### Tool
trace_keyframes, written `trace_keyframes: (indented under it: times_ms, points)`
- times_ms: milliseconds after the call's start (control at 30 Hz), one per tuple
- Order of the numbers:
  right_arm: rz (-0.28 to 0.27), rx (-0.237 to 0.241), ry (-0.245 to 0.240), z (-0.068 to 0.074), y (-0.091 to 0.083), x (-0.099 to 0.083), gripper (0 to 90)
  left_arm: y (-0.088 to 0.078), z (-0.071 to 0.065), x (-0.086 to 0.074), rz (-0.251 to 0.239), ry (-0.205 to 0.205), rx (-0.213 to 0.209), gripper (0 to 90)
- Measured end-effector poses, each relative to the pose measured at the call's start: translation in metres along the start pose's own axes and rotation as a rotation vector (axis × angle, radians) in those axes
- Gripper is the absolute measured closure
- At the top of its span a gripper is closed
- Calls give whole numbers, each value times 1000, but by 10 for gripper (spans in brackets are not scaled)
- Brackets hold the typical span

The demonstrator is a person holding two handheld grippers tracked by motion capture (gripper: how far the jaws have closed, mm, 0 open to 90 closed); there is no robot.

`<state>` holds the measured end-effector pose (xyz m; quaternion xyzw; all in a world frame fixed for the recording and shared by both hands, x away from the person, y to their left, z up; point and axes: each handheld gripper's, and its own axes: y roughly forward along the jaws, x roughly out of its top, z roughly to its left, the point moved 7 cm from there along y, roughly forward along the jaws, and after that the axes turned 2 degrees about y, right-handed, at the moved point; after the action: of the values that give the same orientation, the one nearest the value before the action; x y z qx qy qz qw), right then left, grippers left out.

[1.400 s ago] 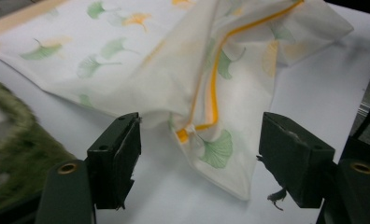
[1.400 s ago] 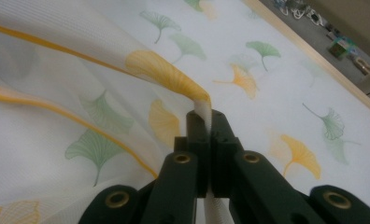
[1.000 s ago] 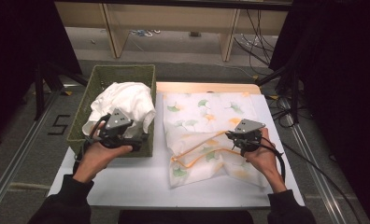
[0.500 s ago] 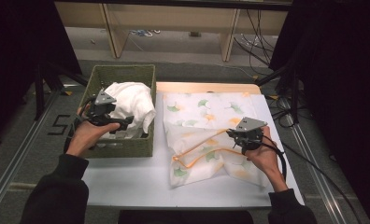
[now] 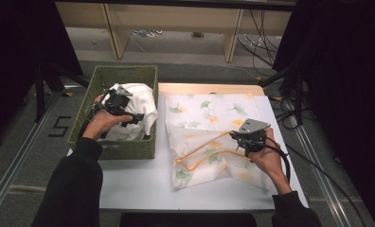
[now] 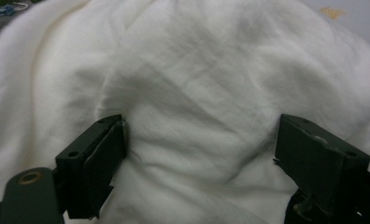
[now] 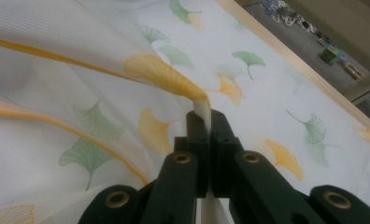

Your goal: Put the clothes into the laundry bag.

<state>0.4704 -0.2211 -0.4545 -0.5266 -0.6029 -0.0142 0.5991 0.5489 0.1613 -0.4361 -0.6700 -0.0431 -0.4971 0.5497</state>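
Under both grippers lay the white rectangular table (image 5: 143,189), and across its right half the sheer white cloth printed with green and yellow ginkgo leaves and edged in orange (image 5: 209,118) spread out and away from the right gripper (image 5: 242,137). That gripper's jaws were clamped tight on a pinched fold of this printed cloth (image 7: 199,100), which rose straight out of the closed tips. Around the left gripper (image 5: 137,117) stood the woven olive-green rectangular basket (image 5: 124,75), and directly ahead of its jaws bulged the crumpled plain white cloth (image 6: 192,84) that filled the basket. Those jaws had just been opening and stood wide apart, a hump of white cloth between them, the pads (image 6: 101,161) beside it without squeezing. The likely trouble: if the left jaws closed on only a shallow surface wrinkle, the fabric could slide free on lifting; or a heavy bundle could drag against the basket wall and tip it.
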Motion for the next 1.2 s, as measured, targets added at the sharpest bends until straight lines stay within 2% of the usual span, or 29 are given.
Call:
trace_keyframes:
  times_ms: [33, 133, 200, 267, 300, 333, 367, 400, 433, 467, 500, 533, 567, 600, 667, 700, 733, 767, 833, 867, 900, 933, 967, 1000, 1033, 1067, 1133, 1167, 1200]
  points:
    - [6, 6, 4, 1, 1, -1, 899, 7, 2, -3, 13, 24, 6, 142]
    - [9, 8, 0, 1, 1, -1, 899, 12, 1, -7, 34, 9, -14, 120]
    - [8, 12, 1, 2, 0, -1, 899, 14, 0, -9, 44, 36, -40, 99]
    - [13, 10, -2, 1, 0, -1, 899, 11, -4, -14, 88, 82, -74, 38]
    - [16, 10, 0, 2, 0, -1, 899, 12, -4, -18, 121, 124, -58, 28]
    - [16, 14, -1, 2, 0, -1, 900, 12, -4, -18, 121, 124, -58, 30]
    - [9, -2, -5, 1, 0, -1, 899, 13, -3, -20, 136, 146, -42, 29]
    - [9, -2, -5, 1, 0, -1, 899, 15, 0, -20, 124, 190, -18, 29]
    - [12, -4, -8, 1, 0, -1, 899, 22, 5, -21, 118, 201, 34, 36]
    - [17, 10, 2, 4, 0, -2, 899, 22, 5, -21, 118, 201, 34, 47]
    - [13, 8, -17, 2, 0, -1, 899, 29, 14, -22, 140, 206, 115, 63]
    - [13, 8, -17, 2, 0, -1, 899, 29, 14, -22, 140, 206, 115, 69]
    - [12, 21, -14, 3, 1, -1, 899, 30, 18, -22, 156, 172, 145, 69]
    - [15, 21, -12, 3, 1, -1, 899, 31, 27, -19, 143, 132, 202, 62]
    - [16, 23, -15, 3, 1, -2, 899, 30, 35, -16, 129, 94, 279, 51]
    - [16, 23, -15, 3, 1, -2, 899, 30, 35, -16, 129, 94, 279, 13]
    - [13, 14, -4, 2, 0, -1, 899, 23, 39, -14, 114, 84, 329, 0]
    - [13, 14, -4, 2, 0, -1, 899, 23, 39, -14, 114, 84, 329, 14]
    - [17, 23, -6, 2, 1, -3, 899, 17, 41, -19, 111, 41, 296, 18]
    - [17, 23, -6, 2, 1, -3, 899, 17, 41, -19, 111, 41, 296, 15]
    - [15, 18, 2, 2, 2, -2, 899, 18, 47, -24, 122, 4, 304, 5]
    - [18, 16, 6, 3, 2, -2, 899, 21, 51, -26, 104, -27, 299, 0]
    - [20, 22, -3, 4, 2, -3, 899, 23, 52, -29, 118, -47, 278, 0]
    - [20, 24, 1, 4, 1, -3, 899, 23, 52, -29, 118, -47, 278, 0]
    - [21, 21, 16, 6, 1, -2, 899, 32, 53, -35, 107, -110, 214, 0]
    - [7, 23, -24, 3, 2, -1, 899, 37, 52, -37, 115, -110, 177, 0]
    - [22, 22, 18, 5, 2, -2, 899, 46, 51, -40, 101, -110, 142, 0]
    - [27, 19, 9, 5, 2, -3, 899, 46, 51, -40, 101, -110, 142, 0]
    - [26, 23, 19, 6, 1, -2, 899, 54, 49, -42, 100, -130, 115, 28]
